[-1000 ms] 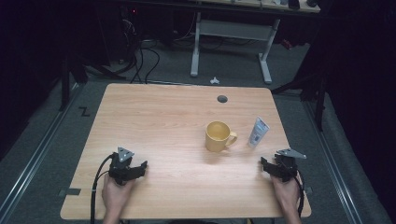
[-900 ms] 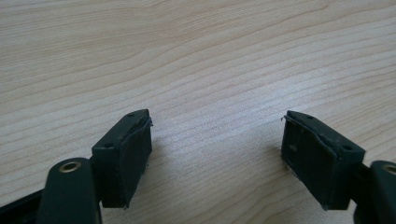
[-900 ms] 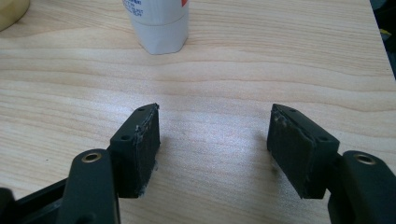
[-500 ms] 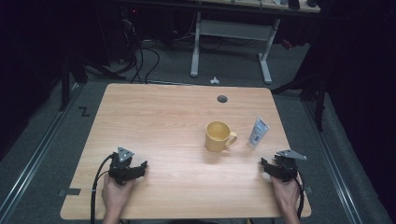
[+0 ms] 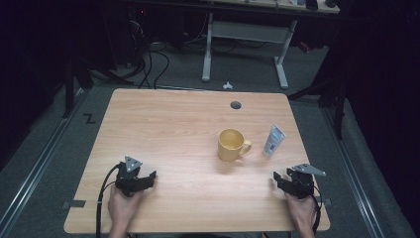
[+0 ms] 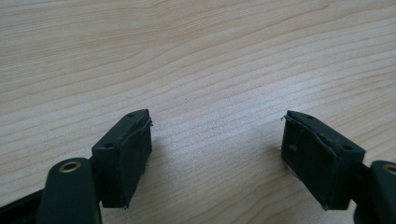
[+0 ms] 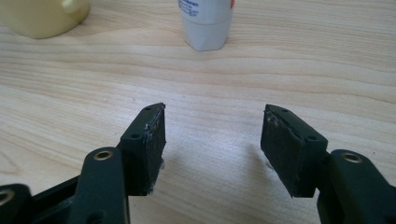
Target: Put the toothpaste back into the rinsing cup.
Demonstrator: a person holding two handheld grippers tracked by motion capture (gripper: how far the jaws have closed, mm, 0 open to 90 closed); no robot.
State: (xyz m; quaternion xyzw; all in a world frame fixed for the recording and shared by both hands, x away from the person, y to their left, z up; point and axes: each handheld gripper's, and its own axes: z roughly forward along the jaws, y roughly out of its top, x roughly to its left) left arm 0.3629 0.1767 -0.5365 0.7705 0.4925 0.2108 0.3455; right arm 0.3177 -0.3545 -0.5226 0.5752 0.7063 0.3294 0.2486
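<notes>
A yellow mug (image 5: pixel 231 145) stands right of the table's middle, its handle toward a white tube (image 5: pixel 273 141) standing on its cap beside it. In the right gripper view the mug (image 7: pixel 42 16) is at top left and the tube (image 7: pixel 207 23) at top centre. My left gripper (image 5: pixel 140 174) rests on the table near the front left, open, with bare wood between its pads (image 6: pixel 126 158). My right gripper (image 5: pixel 281 179) rests near the front right, open and holding nothing, its fingers (image 7: pixel 144 147) a short way in front of the tube.
The wooden table (image 5: pixel 163 129) has a round cable hole (image 5: pixel 236 105) near its far edge. Beyond it stand a white desk frame (image 5: pixel 245 34) and cables (image 5: pixel 148 54) on the dark floor. A cable trails from each gripper off the front edge.
</notes>
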